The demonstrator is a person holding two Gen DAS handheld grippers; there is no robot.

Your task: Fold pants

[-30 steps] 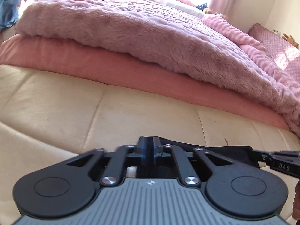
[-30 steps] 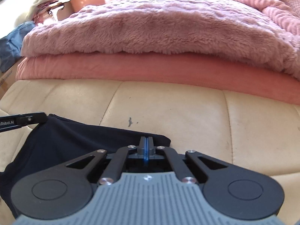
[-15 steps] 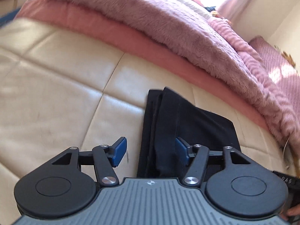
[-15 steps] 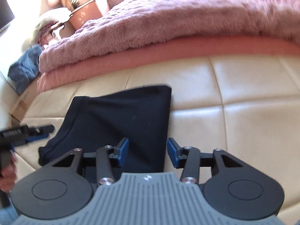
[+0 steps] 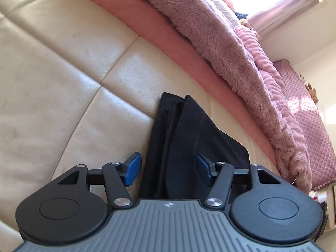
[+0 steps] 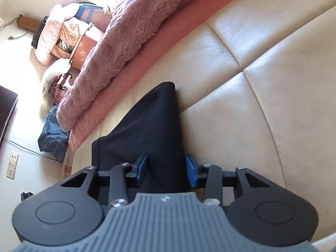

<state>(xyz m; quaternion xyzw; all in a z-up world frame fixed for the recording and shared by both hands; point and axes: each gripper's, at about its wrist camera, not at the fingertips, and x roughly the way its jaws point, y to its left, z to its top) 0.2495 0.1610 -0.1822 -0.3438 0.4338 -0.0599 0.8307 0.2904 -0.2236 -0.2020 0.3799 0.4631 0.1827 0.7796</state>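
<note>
In the left wrist view, the left gripper (image 5: pixel 168 169) hangs over a cream leather surface (image 5: pixel 63 67) stitched into padded panels, its two blue-padded fingers (image 5: pixel 132 169) spread wide apart and gripping nothing. The black pants (image 5: pixel 184 145) lie folded into a compact stack on that surface, running away from the camera between the spread fingers; several layered edges show along the left side of the stack, and its far corner ends in a point near a seam. Whether the pads touch the cloth cannot be told. Beyond the pants, a pink sheet (image 5: pixel 168 35) forms a band along the edge of the cream surface, and a fluffy mauve blanket (image 5: pixel 220 42) is heaped on top of it. A quilted pink cover (image 5: pixel 310 121) lies farther to the right, under a bright window with a curtain (image 5: pixel 283 6)

In the right wrist view, the right gripper (image 6: pixel 166 169) also has its blue-padded fingers (image 6: pixel 191 172) set apart, with the pants (image 6: pixel 151 130) lying flat between and beneath them on the cream leather surface (image 6: pixel 262 84). Here the stack looks smooth on top, narrowing to a rounded far corner close to the pink sheet (image 6: pixel 157 48). The mauve blanket (image 6: pixel 130 27) sits above it. To the left, a blue garment (image 6: pixel 52 136) lies crumpled on the floor, near wall sockets (image 6: pixel 12 164) and a black cable (image 6: pixel 31 151)
</note>
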